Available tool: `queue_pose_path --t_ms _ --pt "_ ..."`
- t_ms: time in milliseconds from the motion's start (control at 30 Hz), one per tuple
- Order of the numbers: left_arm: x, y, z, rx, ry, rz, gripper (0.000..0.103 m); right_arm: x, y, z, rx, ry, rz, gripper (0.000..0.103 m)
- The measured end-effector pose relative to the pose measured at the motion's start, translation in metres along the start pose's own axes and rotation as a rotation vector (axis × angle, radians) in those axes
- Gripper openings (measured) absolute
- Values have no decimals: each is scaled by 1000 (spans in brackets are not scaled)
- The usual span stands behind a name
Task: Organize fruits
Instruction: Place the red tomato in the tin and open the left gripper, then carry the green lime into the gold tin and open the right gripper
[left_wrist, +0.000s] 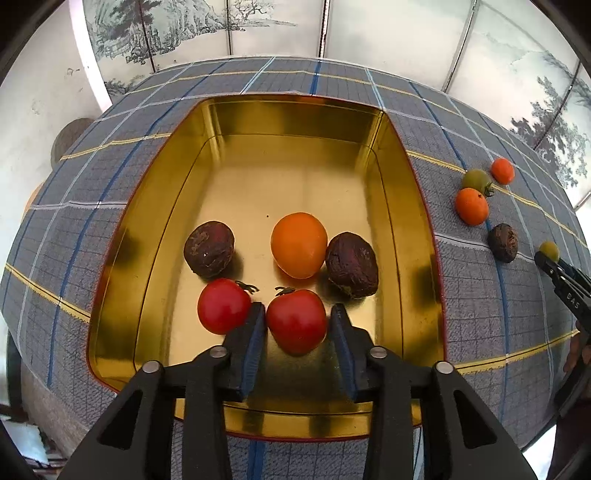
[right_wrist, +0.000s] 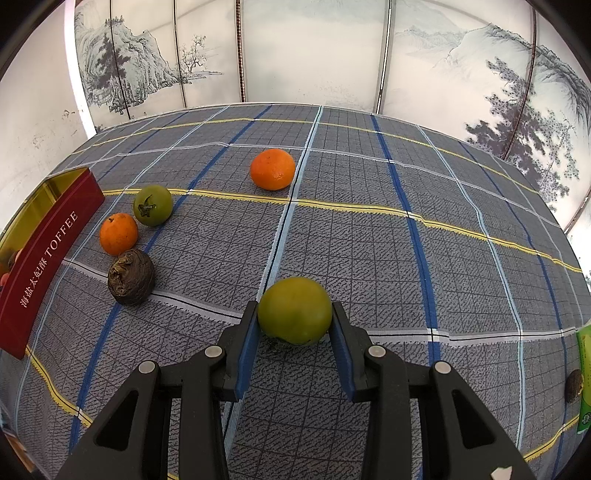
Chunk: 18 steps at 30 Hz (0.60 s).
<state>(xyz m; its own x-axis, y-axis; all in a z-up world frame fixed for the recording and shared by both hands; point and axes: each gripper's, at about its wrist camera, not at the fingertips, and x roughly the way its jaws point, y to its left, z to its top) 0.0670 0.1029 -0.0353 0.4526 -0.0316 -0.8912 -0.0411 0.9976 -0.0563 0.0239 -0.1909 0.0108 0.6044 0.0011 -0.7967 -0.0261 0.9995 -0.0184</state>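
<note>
A golden tin (left_wrist: 413, 206) lies on the checked cloth and holds two dark wrinkled fruits (left_wrist: 209, 248), an orange fruit (left_wrist: 299, 244) and two red tomatoes. My left gripper (left_wrist: 297, 314) is inside the tin, open, with one red tomato (left_wrist: 296, 320) resting on the tin floor between its fingers and a thin gap at the right pad. The other red tomato (left_wrist: 223, 305) lies just left of it. My right gripper (right_wrist: 294, 314) is shut on a green tomato (right_wrist: 294, 310) low over the cloth, right of the tin.
Loose on the cloth beside the tin's red side (right_wrist: 48, 258) are a small orange (right_wrist: 118, 234), a green tomato (right_wrist: 152, 205), a dark wrinkled fruit (right_wrist: 130, 276) and a farther orange (right_wrist: 272, 169). A green packet (right_wrist: 584, 376) and another dark fruit (right_wrist: 574, 386) sit at the right edge.
</note>
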Motion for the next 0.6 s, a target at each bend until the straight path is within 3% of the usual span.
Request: queue_pose_path --t_ms 400,600 --pt "-38 6 -1 22 -105 -17 56 0 0 0 -2 -1 -2 34" --pt "-56 24 -4 -1 -186 40 66 -1 2 2 -2 0 -12 33"
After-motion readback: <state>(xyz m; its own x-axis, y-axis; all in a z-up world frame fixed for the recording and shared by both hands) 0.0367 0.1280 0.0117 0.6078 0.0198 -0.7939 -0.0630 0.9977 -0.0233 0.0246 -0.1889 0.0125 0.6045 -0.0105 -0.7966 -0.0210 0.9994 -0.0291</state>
